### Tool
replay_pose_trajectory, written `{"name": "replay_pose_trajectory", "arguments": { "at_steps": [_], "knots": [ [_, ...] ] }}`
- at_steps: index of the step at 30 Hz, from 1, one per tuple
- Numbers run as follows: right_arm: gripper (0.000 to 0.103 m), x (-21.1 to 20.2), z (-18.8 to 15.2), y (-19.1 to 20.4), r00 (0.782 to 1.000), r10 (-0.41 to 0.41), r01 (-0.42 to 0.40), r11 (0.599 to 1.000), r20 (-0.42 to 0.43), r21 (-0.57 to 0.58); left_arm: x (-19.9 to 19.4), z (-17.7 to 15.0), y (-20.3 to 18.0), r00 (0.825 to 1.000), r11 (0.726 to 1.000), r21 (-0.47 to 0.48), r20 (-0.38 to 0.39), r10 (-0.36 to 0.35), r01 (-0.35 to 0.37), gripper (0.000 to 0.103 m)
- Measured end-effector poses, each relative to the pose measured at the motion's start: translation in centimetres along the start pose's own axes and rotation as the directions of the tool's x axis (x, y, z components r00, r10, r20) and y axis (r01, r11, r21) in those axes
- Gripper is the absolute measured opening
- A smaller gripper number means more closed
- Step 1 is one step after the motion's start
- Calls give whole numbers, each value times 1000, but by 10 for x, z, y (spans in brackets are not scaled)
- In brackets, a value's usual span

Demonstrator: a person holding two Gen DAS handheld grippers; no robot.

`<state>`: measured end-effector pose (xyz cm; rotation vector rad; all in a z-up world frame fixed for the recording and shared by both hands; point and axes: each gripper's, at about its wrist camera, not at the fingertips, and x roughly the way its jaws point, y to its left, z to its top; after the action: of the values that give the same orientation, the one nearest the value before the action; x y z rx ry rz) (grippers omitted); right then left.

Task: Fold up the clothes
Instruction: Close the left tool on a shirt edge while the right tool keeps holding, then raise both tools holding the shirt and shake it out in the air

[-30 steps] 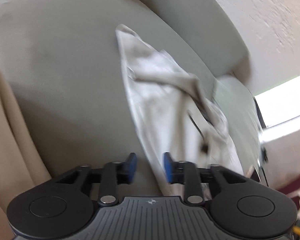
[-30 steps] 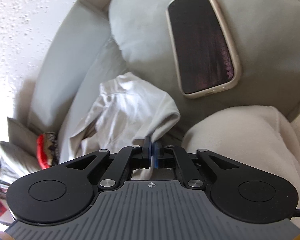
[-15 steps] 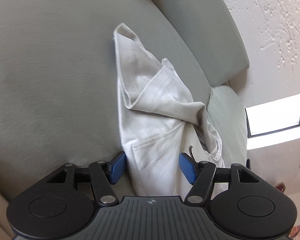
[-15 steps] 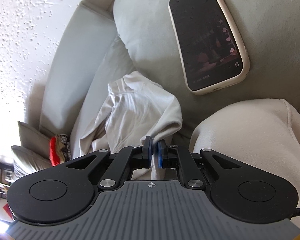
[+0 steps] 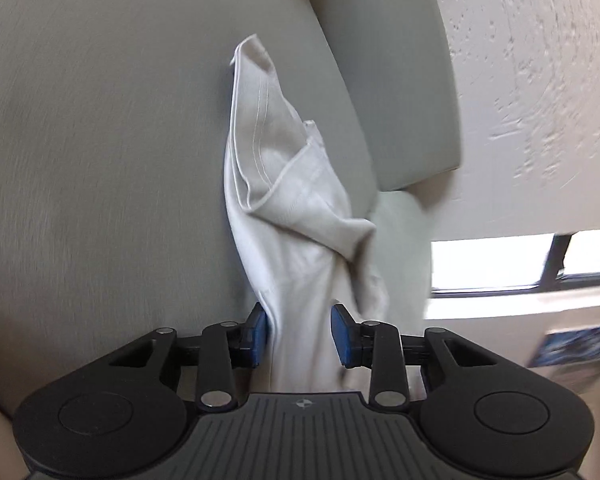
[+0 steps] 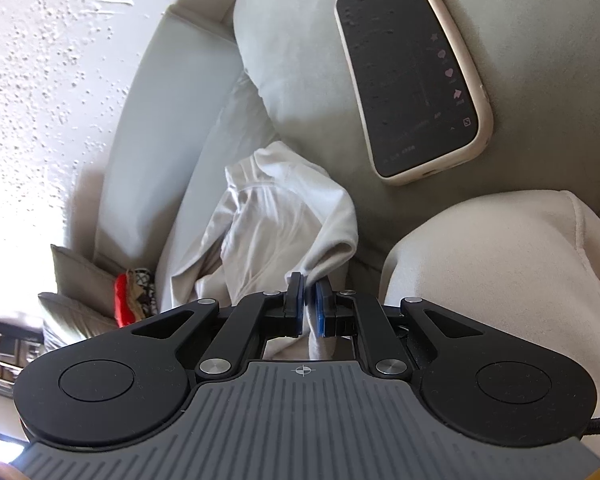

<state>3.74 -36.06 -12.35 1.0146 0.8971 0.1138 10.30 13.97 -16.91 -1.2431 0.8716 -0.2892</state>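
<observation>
Soft white knit, most likely cotton jersey, is what we have between our grippers: a pale garment with stitched hems, lying crumpled in a long ridge on the grey sofa seat, close to the back cushion edge. We judge it light and limp; it will sag and twist wherever it is unsupported, and it should not slip much against the blue pads. Hems and corners look like the best places to take hold, since the double-stitched edges give a firmer bite than loose cloth in the middle.

Our left gripper stands with its jaws parted around a thick bunch of the fabric, the pads at either side of it but, as far as we can tell, not yet pressing. Our right gripper is nearly closed and pinches a fold of the garment's edge.

The cloth shows a turned-over flap with a seam line, deep creases, and one end rising to a point against the seat. A phone rests on the sofa's back cushion, and a cream cushion sits at the seat's near edge, just beside the garment.
</observation>
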Motion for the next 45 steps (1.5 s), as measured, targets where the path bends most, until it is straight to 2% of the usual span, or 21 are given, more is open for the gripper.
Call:
{"name": "replay_pose_trajectory", "arguments": {
  "at_steps": [2, 5, 7, 11, 13, 16, 17, 19, 20, 22, 23, 26, 27, 28, 31, 34, 36, 38, 42, 44, 45],
  "knots": [
    [12, 1, 0, 1, 1000, -7, 7, 1000, -2, -9, -1, -2, 6, 999, 998, -30, -10, -46, 46, 36],
    [12, 1, 1, 1, 1000, -5, 5, 1000, -3, -13, 5, -5, 1, 999, 1000, 3, -42, 9, -9, 40],
    [12, 1, 1, 0, 1000, -1, 1, 1000, -2, -11, 12, -11, -10, 994, 998, 50, -103, 45, -40, 44],
    [12, 3, 1, 2, 1000, -4, 4, 1000, 1, -16, 30, -17, -14, 991, 998, 38, -123, 47, -42, 46],
    [12, 2, 1, 2, 1000, -4, 4, 1000, 0, -17, 39, -19, -16, 990, 999, 31, -131, 47, -43, 43],
    [13, 0, 2, -1, 1000, 5, -5, 1000, -4, -9, 30, -4, -4, 1000, 998, -65, -15, 23, -24, 38],
    [12, 0, 2, -2, 1000, 9, -9, 1000, -4, -7, 27, 0, 0, 1000, 995, -95, 23, 18, -16, 33],
    [13, 0, 2, -4, 1000, 15, -15, 1000, -3, 1, 25, 0, -1, 999, 997, -74, 26, 38, -36, 19],
    [13, 0, 2, -3, 1000, 14, -14, 1000, -3, 1, 24, -1, -1, 998, 997, -64, 28, 48, -46, 9],
    [16, 0, 2, -1, 1000, 9, -9, 1000, -8, -8, 21, -1, -2, 997, 997, -44, 31, 68, -66, 6],
    [20, -1, 2, 0, 1000, 7, -8, 1000, -12, -14, 20, -2, -3, 996, 997, -33, 34, 78, -76, 0],
    [34, -5, 3, 3, 1000, 13, -14, 1000, -19, -28, 6, -6, -15, 991, 993, 49, 87, 104, -109, 0],
    [35, -6, 3, 4, 1000, 14, -15, 999, -21, -32, -1, -6, -21, 988, 989, 85, 103, 115, -124, 0],
    [36, -7, 3, 5, 1000, 11, -12, 999, -23, -36, -7, -6, -26, 985, 983, 118, 118, 125, -139, 0],
    [32, -5, -1, 12, 998, -55, 53, 995, -23, -81, -14, -9, -21, 982, 981, 118, 123, 142, -157, 0],
    [19, 7, -8, 30, 975, -220, 214, 953, -5, -215, -21, -13, -17, 979, 977, 118, 128, 160, -175, 0],
    [19, 18, -16, 44, 948, -318, 305, 891, 15, -336, -25, -15, -14, 976, 975, 118, 131, 171, -187, 0],
    [19, 29, -24, 53, 924, -378, 362, 824, 54, -436, -30, -17, -11, 974, 973, 118, 134, 183, -199, 0],
    [20, 50, -33, 53, 912, -385, 394, 735, 138, -552, -29, -16, -4, 972, 971, 111, 126, 197, -212, 0],
    [20, 60, -33, 49, 908, -383, 406, 704, 169, -582, -25, -14, -4, 972, 970, 114, 125, 201, -215, 0],
    [20, 62, -33, 48, 905, -387, 413, 702, 175, -581, -21, -13, -5, 972, 970, 112, 124, 201, -215, 0]
  ]
}}
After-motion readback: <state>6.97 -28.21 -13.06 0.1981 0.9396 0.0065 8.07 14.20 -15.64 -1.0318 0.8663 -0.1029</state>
